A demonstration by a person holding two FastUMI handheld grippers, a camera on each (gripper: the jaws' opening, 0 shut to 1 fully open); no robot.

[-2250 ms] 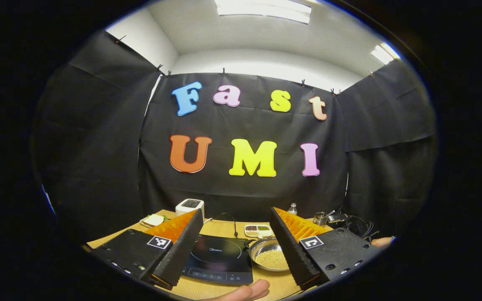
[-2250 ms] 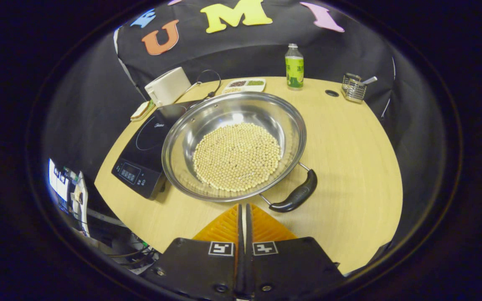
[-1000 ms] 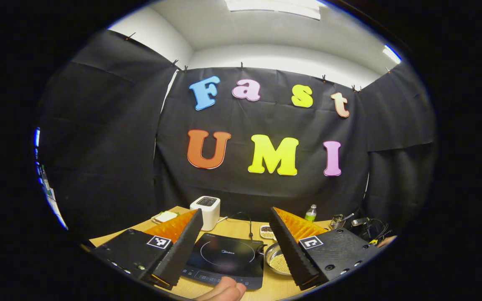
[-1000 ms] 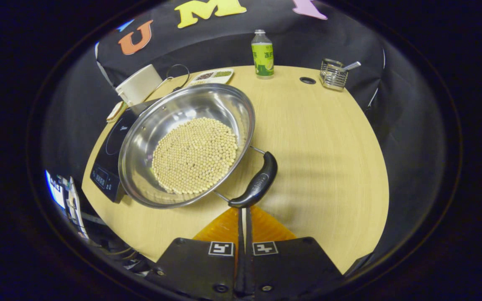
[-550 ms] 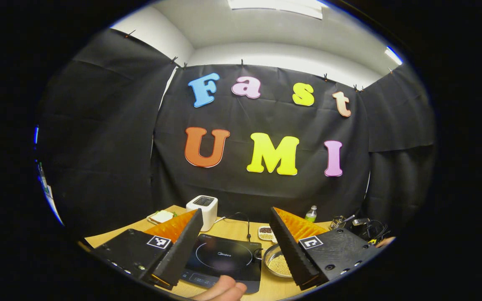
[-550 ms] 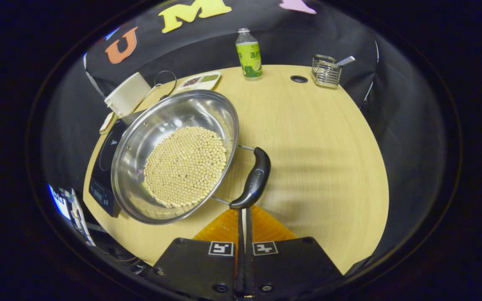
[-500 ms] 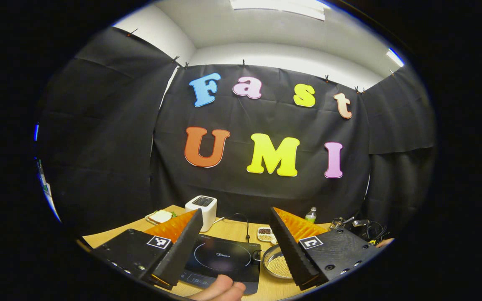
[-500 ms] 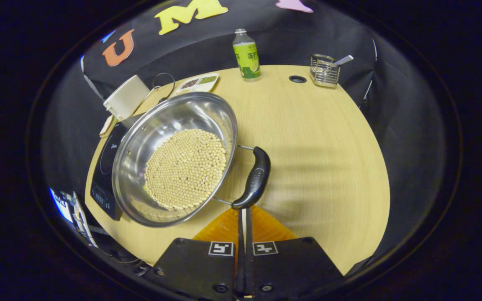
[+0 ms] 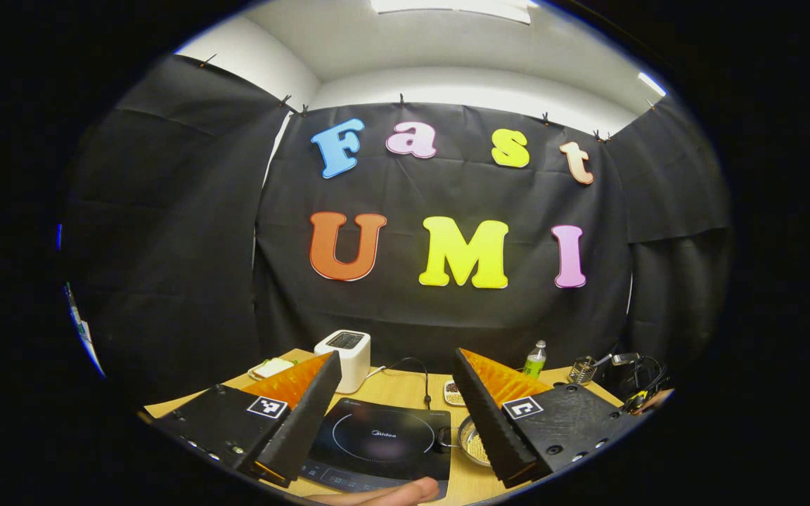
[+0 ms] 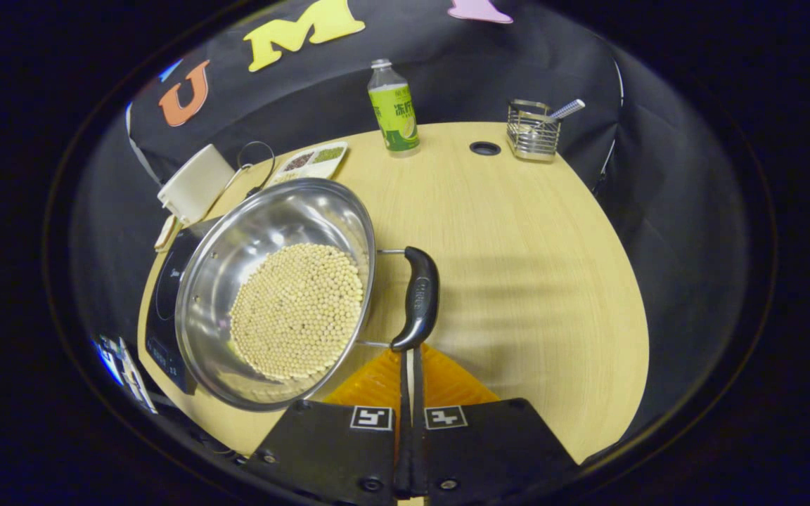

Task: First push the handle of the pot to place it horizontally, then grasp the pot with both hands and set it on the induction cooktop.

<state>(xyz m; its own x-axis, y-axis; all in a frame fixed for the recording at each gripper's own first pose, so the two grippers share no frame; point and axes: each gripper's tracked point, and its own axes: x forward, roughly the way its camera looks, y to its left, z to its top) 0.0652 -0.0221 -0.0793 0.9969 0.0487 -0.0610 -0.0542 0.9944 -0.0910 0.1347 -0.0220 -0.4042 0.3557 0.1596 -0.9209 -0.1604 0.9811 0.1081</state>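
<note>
Since the earlier frames the pot (image 10: 275, 295) has rotated: its handle (image 10: 417, 299), formerly angled off toward the near right, now lies almost in line with the right gripper (image 10: 408, 351). That gripper's fingers are pressed together with nothing between them, their tips touching the handle's near end, evidently used as a blunt pusher. The pot, holding pale beans, sits on the wooden table (image 10: 531, 267) with its far edge overlapping the induction cooktop (image 10: 162, 281). The left gripper (image 9: 394, 400) is held wide apart and empty above the cooktop, apparently waiting for the two-handed grasp. Behind stand a bottle (image 10: 394, 107), a wire caddy (image 10: 533, 130), a toaster (image 10: 194, 184) and a sectioned tray (image 10: 309, 161), enclosed by black cloth walls.
</note>
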